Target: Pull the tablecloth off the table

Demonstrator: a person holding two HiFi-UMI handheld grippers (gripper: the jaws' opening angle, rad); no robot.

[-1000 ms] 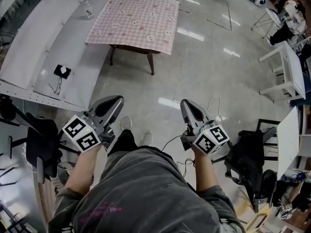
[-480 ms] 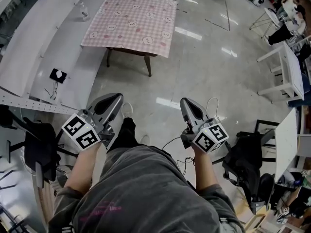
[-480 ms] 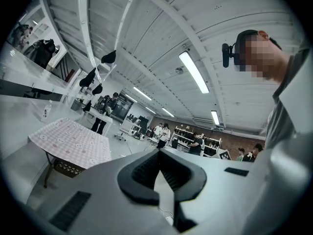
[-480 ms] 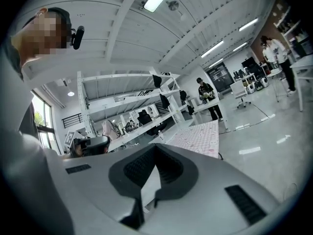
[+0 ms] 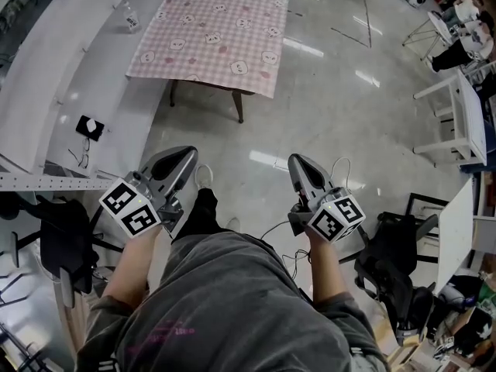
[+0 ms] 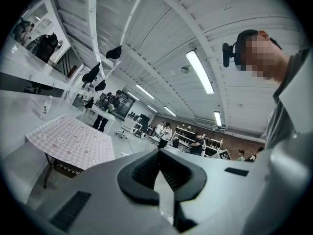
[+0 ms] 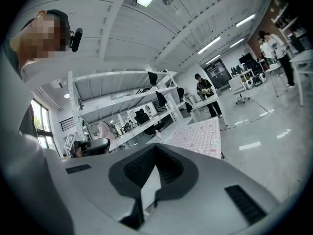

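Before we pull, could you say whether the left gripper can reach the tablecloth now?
Probably not yet: the left gripper is well short of the tablecloth, with bare floor between; nothing blocks the way.

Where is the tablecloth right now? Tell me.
The tablecloth is in the head view's upper left, spread over the small table beside the long white bench.

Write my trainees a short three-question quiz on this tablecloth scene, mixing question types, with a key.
1. True or false: the pink checked tablecloth lies spread on the table.
2. Multiple choice: the left claw grips A) the tablecloth's edge, B) nothing, C) a table leg.
3. Fill in: the right claw has its jaws ____ (apart or together).
Key: 1 true; 2 B; 3 together.
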